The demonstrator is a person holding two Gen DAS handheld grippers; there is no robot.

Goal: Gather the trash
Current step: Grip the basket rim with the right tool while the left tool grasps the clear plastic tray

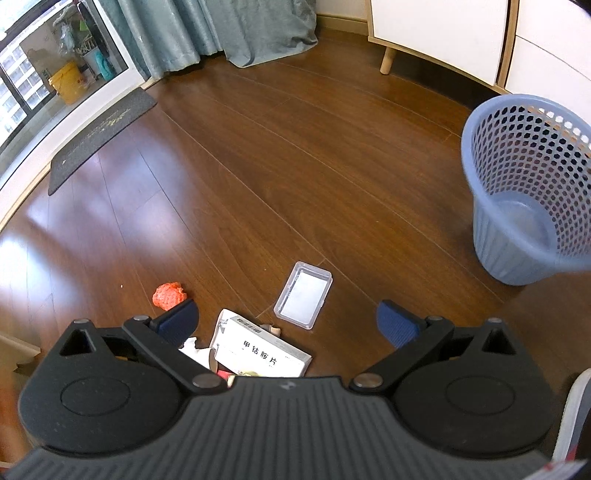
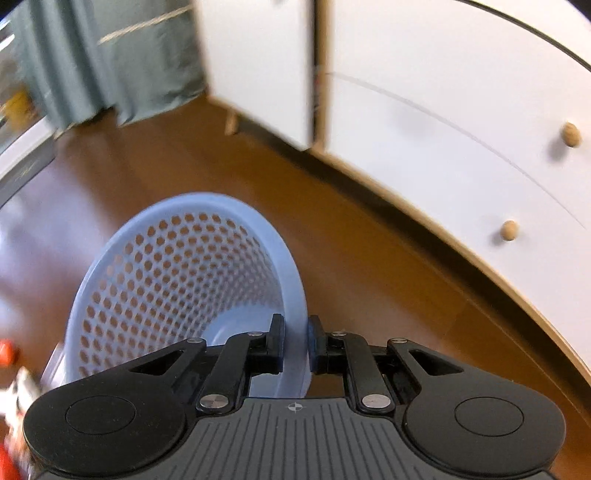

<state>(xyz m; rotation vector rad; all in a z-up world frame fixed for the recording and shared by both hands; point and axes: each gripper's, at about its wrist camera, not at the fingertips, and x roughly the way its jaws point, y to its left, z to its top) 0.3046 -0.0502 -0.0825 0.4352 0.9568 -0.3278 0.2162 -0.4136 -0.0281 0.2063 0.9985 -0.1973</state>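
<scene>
On the wooden floor (image 1: 295,166), the trash lies close under the left gripper (image 1: 288,325): a white medicine box (image 1: 266,354) at about 6 o'clock in the left wrist view, a clear plastic case (image 1: 303,294) just past it toward 12 o'clock, a crumpled orange-red wad (image 1: 169,295) off at 9 o'clock, and a white paper scrap (image 1: 192,347) beside the box, partly hidden by the gripper body. The left fingers (image 1: 397,325) stand wide apart and hold nothing; the box and case sit between them in that view.

At 3 o'clock, well apart from the litter, stands the blue perforated wastebasket (image 1: 524,199). The right gripper (image 2: 296,345) has its fingers (image 2: 277,343) closed narrow on the basket's rim, one inside the wall and one outside; the right wrist view is blurred.

Beyond the basket runs a white cabinet (image 2: 443,110) with wooden knobs. Toward 11 o'clock hang teal curtains (image 1: 207,33), with a dark doormat (image 1: 99,136) beside a glass door at 10 o'clock.
</scene>
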